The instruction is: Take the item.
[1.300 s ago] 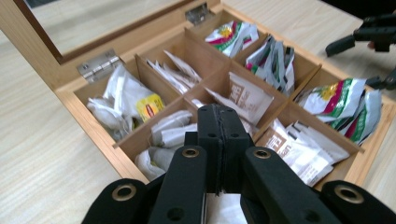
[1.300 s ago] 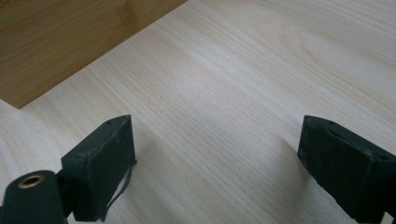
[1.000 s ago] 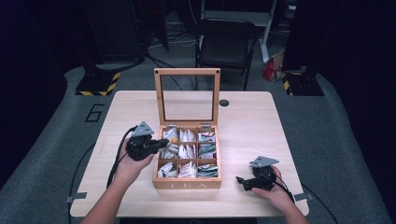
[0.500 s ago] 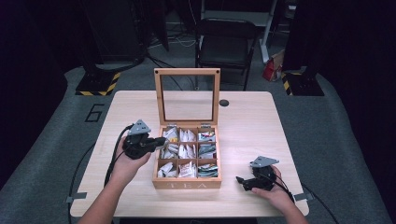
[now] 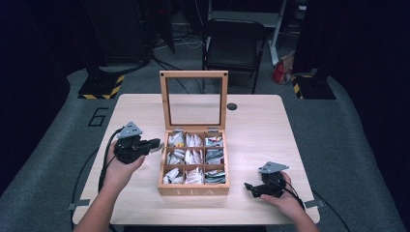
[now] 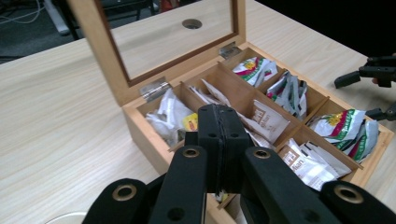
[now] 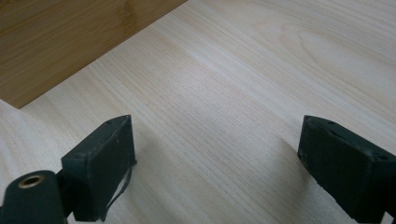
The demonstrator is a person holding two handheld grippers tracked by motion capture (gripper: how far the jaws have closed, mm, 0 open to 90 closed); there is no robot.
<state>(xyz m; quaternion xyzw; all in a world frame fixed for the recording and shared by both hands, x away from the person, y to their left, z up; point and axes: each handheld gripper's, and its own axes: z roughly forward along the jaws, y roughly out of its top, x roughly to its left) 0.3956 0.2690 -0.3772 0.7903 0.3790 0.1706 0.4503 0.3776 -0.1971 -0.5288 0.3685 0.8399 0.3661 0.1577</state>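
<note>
Bright, even overhead light on the table (image 5: 270, 121) (dark surroundings); close views soft.

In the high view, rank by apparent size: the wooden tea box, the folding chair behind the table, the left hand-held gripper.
1. Tea box, with its open lid.
2. Folding chair, slightly smaller here, though it is farther off, so this is unsure.
3. Left hand-held gripper, clearly smallest.
</note>
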